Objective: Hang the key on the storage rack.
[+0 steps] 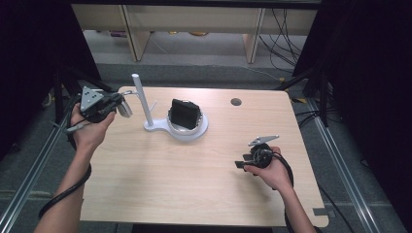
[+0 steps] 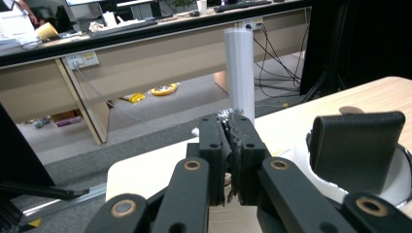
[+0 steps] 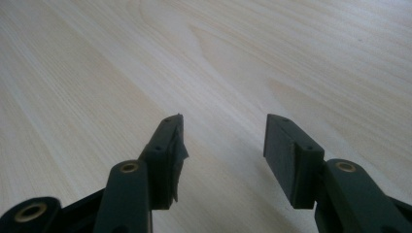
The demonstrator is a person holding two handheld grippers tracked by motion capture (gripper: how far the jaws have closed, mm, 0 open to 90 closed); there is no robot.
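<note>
A white stand rests on the table, with an upright pole (image 1: 139,98) (image 2: 239,73) and a round base (image 1: 198,131). A black cushion-like block (image 1: 183,113) (image 2: 357,145) sits in that base. My left gripper (image 1: 121,105) (image 2: 229,131) is held just left of the pole, above the table's far left corner. Its jaws are shut on a small silvery thing (image 1: 126,109) (image 2: 226,114) that peeks out at the tips. My right gripper (image 1: 241,161) (image 3: 223,131) hovers low over the bare wood at the near right, open, with nothing between its fingers.
The wooden table (image 1: 160,179) has a round cable hole (image 1: 236,102) at the far right. Desk legs (image 1: 131,34) and loose cables (image 1: 286,39) are on the floor beyond the table. Metal rails (image 1: 340,165) run along both sides.
</note>
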